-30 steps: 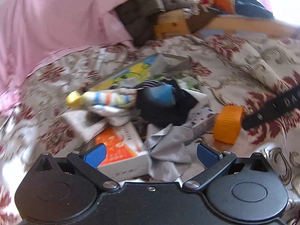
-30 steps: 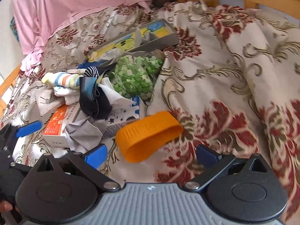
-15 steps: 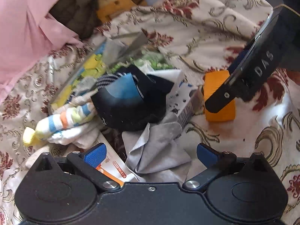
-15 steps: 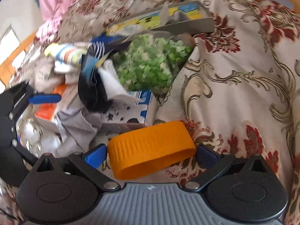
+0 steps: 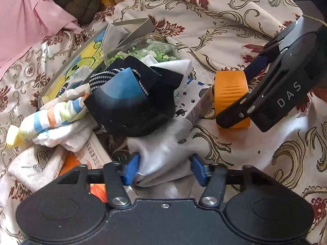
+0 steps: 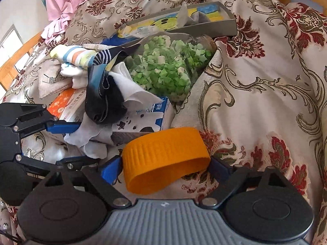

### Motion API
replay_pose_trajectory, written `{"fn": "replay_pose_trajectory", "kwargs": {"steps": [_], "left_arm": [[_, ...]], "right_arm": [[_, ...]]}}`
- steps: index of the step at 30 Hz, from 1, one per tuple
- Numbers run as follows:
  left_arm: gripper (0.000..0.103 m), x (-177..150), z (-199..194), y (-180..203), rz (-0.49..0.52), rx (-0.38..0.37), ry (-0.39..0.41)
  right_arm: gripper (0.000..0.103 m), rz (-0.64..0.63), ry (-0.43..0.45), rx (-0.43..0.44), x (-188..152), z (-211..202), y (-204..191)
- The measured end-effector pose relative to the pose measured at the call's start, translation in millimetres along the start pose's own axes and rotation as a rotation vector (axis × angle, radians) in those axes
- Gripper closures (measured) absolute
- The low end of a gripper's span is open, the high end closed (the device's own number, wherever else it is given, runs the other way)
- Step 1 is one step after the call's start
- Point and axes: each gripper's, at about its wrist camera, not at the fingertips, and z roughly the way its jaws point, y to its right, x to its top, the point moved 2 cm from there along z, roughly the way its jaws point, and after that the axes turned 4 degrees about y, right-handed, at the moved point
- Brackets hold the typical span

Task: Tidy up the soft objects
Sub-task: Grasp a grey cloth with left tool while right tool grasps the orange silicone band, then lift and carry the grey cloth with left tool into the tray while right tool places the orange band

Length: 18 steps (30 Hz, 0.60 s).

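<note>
Much of the heap on the floral bedspread (image 6: 265,85) is buried under itself: the orange-and-white box (image 6: 65,104) shows only a corner beneath the cloths, and the spotted blue-and-white carton (image 6: 147,120) is half covered by a dark navy sock (image 5: 130,106) draped across it. The grey tray (image 6: 224,26) with its yellow cartoon picture runs behind a clear bag of green and white bits (image 6: 167,71), so its near wall is lost. The print on both cartons is too small to read. In the left wrist view the left gripper (image 5: 164,168) has its blue pads on either side of a pale grey cloth (image 5: 161,155); its jaws have just been closing and the fabric bunches between them, pressed on both sides. A striped sock (image 5: 51,118) and a white one lie beside the navy sock, and a beige cloth (image 5: 32,163) sits at the heap's left edge. The right gripper (image 6: 166,168) has also been narrowing, and its pads now touch both ends of the orange band (image 6: 165,155), which lies on the bedspread just beside the spotted carton. Pink fabric (image 5: 26,16) hangs at the far left.
</note>
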Motion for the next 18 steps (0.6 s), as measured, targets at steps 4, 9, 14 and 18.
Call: {"fn": "replay_pose_trajectory", "kwargs": {"steps": [4, 9, 14, 18], "left_arm": [[0.056, -1.8, -3.9, 1.5, -0.024, 0.006, -0.031], [0.069, -6.0, -8.5, 4.0, -0.034, 0.027, -0.062], [0.081, -6.8, -12.6, 3.3, -0.09, 0.034, -0.093], [0.087, -4.9, -22.0, 1.0, -0.165, 0.0, -0.112]], "right_arm": [[0.016, 0.012, 0.015, -0.001, 1.2, -2.6, 1.0], [0.021, 0.028, 0.025, 0.005, 1.5, -1.6, 2.9], [0.026, 0.046, 0.041, 0.009, 1.5, 0.5, 5.1], [0.035, 0.071, 0.059, 0.015, 1.8, -0.9, 7.5]]}}
